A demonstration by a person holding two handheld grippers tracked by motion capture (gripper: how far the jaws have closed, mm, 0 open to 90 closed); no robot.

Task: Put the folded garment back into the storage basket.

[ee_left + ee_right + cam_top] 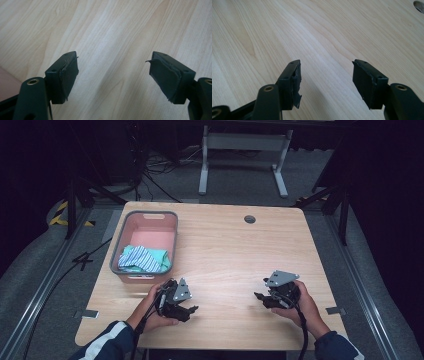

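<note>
I see a pink bin (145,232) with a grey rim standing on the wooden table (225,250), toward the table's far left part. Inside the bin, bunched against its near wall, lies a heap of cloth (144,259): teal pieces and one with blue and white stripes. The far half of the bin's floor is bare pink.

Just near the bin's near right corner I have the left gripper (189,311), held in the left hand (152,312). It rests low over the table with its jaws pointing to the right, away from the bin. In the left gripper view I see its two black jaws spread wide apart with nothing between them, only bare wood grain (112,37) beyond; the rubber pads (70,75) look frayed at the edges. A sliver of pink shows at that view's lower left edge.

Well to the right of the bin, at about the same depth as the left gripper, sits the right gripper (260,297) in the right hand (302,307), its jaws pointing left toward the other gripper. In the right gripper view its jaws are also released and wide, holding nothing, with plain tabletop (324,32) ahead.

Far from the bin, toward the table's far right, there is a round cable hole (250,219). Dark blue sleeves with white stripes (107,342) come in from the near edge. Beyond the table stands a white metal frame (245,155) on a grey floor.
</note>
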